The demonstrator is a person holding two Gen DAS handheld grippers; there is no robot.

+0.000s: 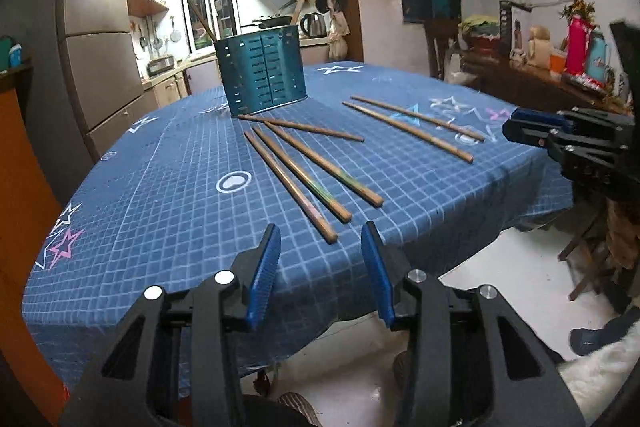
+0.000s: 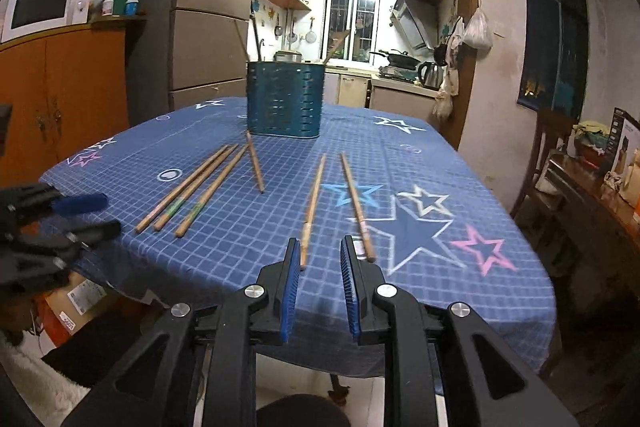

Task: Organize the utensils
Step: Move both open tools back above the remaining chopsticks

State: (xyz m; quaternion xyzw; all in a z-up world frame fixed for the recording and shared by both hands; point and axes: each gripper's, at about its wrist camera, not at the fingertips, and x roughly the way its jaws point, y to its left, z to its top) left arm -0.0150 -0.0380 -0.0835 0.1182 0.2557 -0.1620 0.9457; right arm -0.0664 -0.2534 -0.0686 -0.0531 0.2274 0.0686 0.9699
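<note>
A teal slotted utensil holder [image 1: 262,71] [image 2: 285,101] stands at the far side of the table with a few sticks in it. Several wooden chopsticks [image 1: 304,171] [image 2: 192,187] lie loose in front of it. A separate pair of chopsticks [image 1: 412,125] [image 2: 336,203] lies further right. My left gripper [image 1: 320,227] hovers open at the near table edge, just short of the closest chopstick ends, with nothing between its pads. My right gripper [image 2: 320,241] is open a narrower gap near the ends of the pair, gripping nothing. Each gripper also shows in the other view: right gripper [image 1: 508,127], left gripper [image 2: 100,213].
The table [image 1: 160,211] [image 2: 440,299] wears a blue checked cloth with stars. A fridge [image 2: 208,39] and orange cabinet [image 2: 64,87] stand to the left, and a chair and cluttered sideboard [image 2: 592,179] to the right. The kitchen lies behind.
</note>
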